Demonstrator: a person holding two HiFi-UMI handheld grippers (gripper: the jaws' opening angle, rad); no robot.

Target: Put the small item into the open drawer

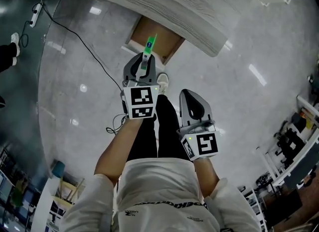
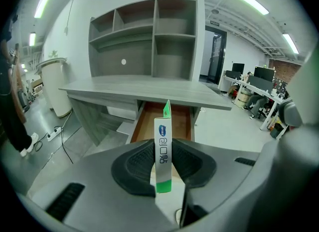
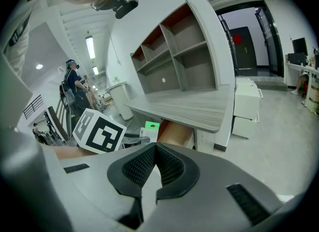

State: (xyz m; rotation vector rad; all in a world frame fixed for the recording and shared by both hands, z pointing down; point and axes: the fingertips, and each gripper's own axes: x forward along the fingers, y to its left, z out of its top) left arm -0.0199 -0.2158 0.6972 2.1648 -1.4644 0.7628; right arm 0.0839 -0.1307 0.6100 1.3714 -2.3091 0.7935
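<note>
My left gripper [image 2: 163, 162] is shut on a slim white and green packet [image 2: 163, 149], held upright between its dark pads. The head view shows this left gripper [image 1: 144, 65] with the packet [image 1: 148, 48] poking out just short of the open wooden drawer [image 1: 153, 38]. Beyond the packet in the left gripper view, the brown drawer [image 2: 163, 122] gapes under the grey desk top [image 2: 144, 89]. My right gripper [image 3: 155, 162] is shut with nothing between its pads; it hangs lower right in the head view [image 1: 195, 107]. The packet's green tip [image 3: 151, 126] also shows in the right gripper view.
A grey desk [image 1: 164, 2] carries a shelf unit [image 2: 144, 39] with empty compartments. A black cable [image 1: 79, 39] runs over the glossy floor to a power strip [image 1: 34, 14]. White cabinets [image 3: 246, 107] stand right of the desk. Other people stand at the far left [image 3: 75, 89].
</note>
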